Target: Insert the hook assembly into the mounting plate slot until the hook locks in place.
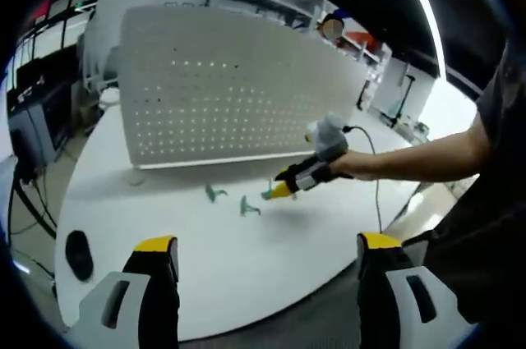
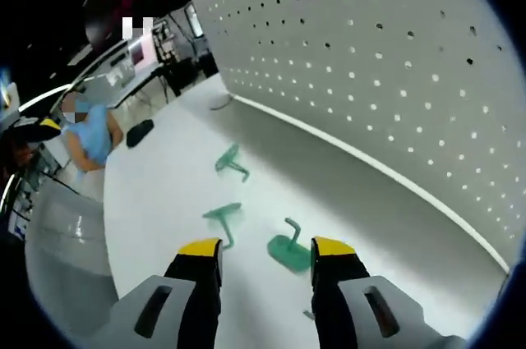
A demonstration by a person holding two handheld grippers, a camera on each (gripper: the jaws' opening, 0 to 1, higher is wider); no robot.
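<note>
- three green hooks (image 2: 289,250) lay loose on the white bench (image 2: 156,201), just before the pegboard (image 2: 394,61).
- right hand-held gripper (image 2: 265,252) wide, straddling the nearest hook, empty.
- left hand-held gripper (image 1: 265,244) wide, well back.
- hook judged light, stiff plastic; best pinched across its flat base.

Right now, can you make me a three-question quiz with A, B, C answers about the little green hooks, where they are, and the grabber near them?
1. Where do the green hooks lie?
A. On the white table
B. Hung on the pegboard
C. On the floor

2. How many green hooks are there?
A. One
B. Three
C. Five

3. How is the right gripper?
A. Shut on a hook
B. Open, a hook near its tips
C. Shut on nothing

Answers: 1 A, all lie flat on the tabletop before the board. 2 B, three show in both views. 3 B, its yellow-tipped jaws stand apart, the nearest hook lying loose by them.
</note>
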